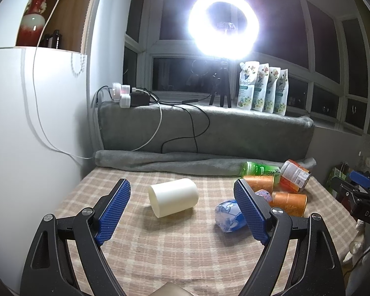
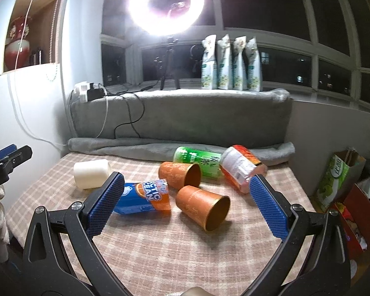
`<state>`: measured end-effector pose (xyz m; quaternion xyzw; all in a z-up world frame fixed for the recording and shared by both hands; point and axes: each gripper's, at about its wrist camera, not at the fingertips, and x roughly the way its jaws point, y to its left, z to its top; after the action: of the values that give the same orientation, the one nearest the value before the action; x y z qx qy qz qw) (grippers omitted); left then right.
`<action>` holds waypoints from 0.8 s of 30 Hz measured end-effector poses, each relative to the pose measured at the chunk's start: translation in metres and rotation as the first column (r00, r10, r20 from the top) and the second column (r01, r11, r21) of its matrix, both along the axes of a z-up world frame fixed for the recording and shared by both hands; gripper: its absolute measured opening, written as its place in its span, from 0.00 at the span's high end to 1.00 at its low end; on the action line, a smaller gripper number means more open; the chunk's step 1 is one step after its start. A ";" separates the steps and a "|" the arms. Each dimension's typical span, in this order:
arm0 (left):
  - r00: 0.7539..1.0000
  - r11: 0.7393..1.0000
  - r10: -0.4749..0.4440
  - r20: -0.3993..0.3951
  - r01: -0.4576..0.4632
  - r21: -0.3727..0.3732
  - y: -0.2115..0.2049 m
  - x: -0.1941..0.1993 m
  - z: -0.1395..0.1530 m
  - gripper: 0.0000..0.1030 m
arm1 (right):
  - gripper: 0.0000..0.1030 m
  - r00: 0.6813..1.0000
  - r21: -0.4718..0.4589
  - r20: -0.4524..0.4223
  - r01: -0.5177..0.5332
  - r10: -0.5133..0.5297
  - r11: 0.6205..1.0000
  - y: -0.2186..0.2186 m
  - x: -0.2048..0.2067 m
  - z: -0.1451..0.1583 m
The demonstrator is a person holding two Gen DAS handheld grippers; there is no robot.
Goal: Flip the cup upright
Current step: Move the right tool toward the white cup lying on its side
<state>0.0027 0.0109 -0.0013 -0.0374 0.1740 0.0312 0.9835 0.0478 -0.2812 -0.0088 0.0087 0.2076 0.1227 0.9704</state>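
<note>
A cream cup (image 1: 173,196) lies on its side on the checked tablecloth (image 1: 175,246), straight ahead of my left gripper (image 1: 182,208), which is open and empty just short of it. The cup also shows in the right wrist view (image 2: 91,173) at the far left. Two orange cups lie on their sides, one nearer (image 2: 202,211) and one behind it (image 2: 180,174). My right gripper (image 2: 185,198) is open and empty, with the nearer orange cup between its fingers' line. The orange cups also show in the left wrist view (image 1: 289,203).
A blue-and-orange bottle (image 2: 143,198), a green bottle (image 2: 197,161) and a red-labelled bottle (image 2: 241,169) lie among the cups. A grey blanket roll (image 2: 160,148) borders the table's back. A ring light (image 1: 223,24) glares from the sill. Boxes (image 2: 338,180) stand right of the table.
</note>
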 end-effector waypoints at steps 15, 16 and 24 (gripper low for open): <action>0.998 0.999 0.041 -0.046 -0.041 0.001 0.024 0.010 -0.015 0.16 | 0.00 0.963 -0.212 -0.023 -0.268 0.269 0.940 0.077 0.059 -0.008; 0.998 0.999 0.045 -0.050 -0.045 0.001 0.026 0.011 -0.017 0.16 | 0.00 0.954 -0.234 -0.030 -0.296 0.297 0.926 0.085 0.063 -0.009; 0.991 0.996 0.084 -0.103 -0.086 -0.020 0.049 0.010 -0.034 0.16 | 0.00 0.837 -0.368 -0.145 -0.540 0.527 0.757 0.148 0.088 -0.022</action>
<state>0.0127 0.0601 -0.0351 -0.0552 0.2226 0.0728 0.9706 0.1359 -0.1334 -0.0306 -0.2445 0.2373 0.3492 0.8729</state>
